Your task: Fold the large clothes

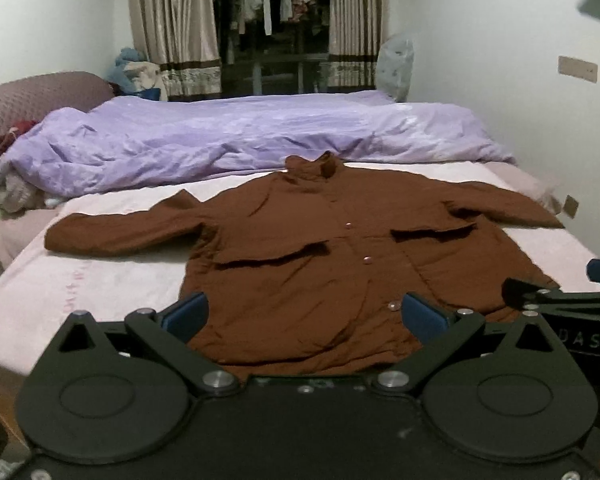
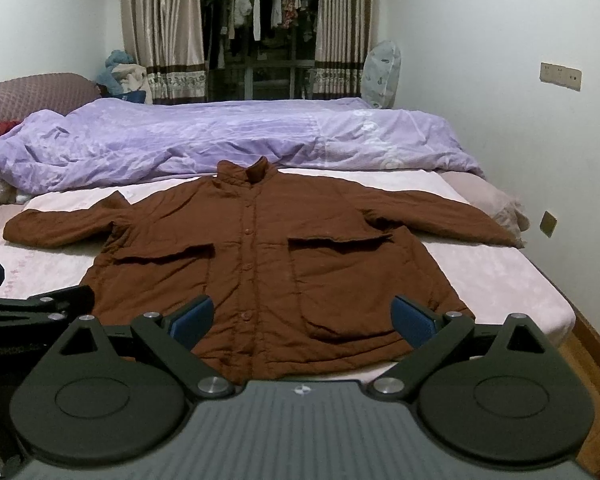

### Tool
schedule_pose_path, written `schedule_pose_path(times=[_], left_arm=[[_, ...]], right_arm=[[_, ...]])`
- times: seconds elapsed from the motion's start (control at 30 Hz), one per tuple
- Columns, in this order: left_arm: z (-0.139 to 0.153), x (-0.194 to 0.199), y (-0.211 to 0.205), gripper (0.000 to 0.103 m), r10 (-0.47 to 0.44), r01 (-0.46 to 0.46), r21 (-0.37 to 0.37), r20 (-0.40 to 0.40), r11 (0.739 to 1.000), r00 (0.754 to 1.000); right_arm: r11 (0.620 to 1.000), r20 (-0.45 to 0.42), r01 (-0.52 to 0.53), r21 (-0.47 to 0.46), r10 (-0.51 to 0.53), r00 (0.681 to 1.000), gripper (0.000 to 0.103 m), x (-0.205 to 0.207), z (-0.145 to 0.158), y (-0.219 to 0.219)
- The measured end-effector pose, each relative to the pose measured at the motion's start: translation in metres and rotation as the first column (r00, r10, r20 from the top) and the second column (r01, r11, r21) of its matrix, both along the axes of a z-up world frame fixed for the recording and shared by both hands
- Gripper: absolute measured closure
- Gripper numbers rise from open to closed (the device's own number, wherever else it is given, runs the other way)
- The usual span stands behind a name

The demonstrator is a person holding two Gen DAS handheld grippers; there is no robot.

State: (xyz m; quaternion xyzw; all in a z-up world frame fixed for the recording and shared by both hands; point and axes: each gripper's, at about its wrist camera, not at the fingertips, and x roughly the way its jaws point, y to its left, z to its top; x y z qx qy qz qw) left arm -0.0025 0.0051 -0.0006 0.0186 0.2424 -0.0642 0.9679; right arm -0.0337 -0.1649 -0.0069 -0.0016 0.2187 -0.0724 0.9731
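Jacket [image 2: 260, 264], brown, buttoned, lies flat and face up on the pink sheet of the bed [image 2: 500, 280], sleeves spread to both sides, collar toward the purple duvet [image 2: 220, 140]. Left tongs [image 1: 304, 316] and right tongs [image 2: 302, 320] both spread wide, holding nothing, above the hem.

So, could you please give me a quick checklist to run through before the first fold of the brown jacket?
1. Brown jacket lies flat, front up, on the bed: ok.
2. Both sleeves spread out to the sides: ok.
3. Front buttoned shut: ok.
4. Left gripper open, holding nothing: ok.
5. Right gripper open, holding nothing: ok.
6. Purple quilt clear of the collar: cannot tell.
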Motion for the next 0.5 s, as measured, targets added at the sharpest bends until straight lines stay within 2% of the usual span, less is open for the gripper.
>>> schedule_pose_path(times=[0.1,0.13,0.17,0.23,0.5], left_arm=[[-0.0016,0.0000,0.0001,0.000,0.000,-0.001,0.013,0.021,1.000,1.000],[-0.0024,0.0000,-0.0009,0.000,0.001,-0.002,0.016,0.051,1.000,0.999],[-0.0026,0.0002,-0.0023,0.000,0.003,-0.004,0.007,0.078,1.000,0.997],[-0.0017,0.0004,-0.0027,0.000,0.004,-0.004,-0.009,0.084,1.000,0.996],[-0.0013,0.0005,-0.0042,0.000,0.010,-0.009,-0.008,0.041,1.000,0.999]], right_arm=[[1.000,0.001,0.001,-0.001,-0.001,1.000,0.000,0.0001,-0.0002,-0.0001],[1.000,0.001,0.001,-0.001,-0.001,1.000,0.000,0.0001,-0.0002,-0.0001],[1.000,0.000,0.001,-0.001,-0.001,1.000,0.000,0.0001,-0.0002,-0.0001],[1.000,0.000,0.001,-0.001,-0.001,1.000,0.000,0.0000,-0.0001,0.0000],[1.000,0.000,-0.004,-0.009,0.004,1.000,0.000,-0.0007,0.0000,-0.0042]])
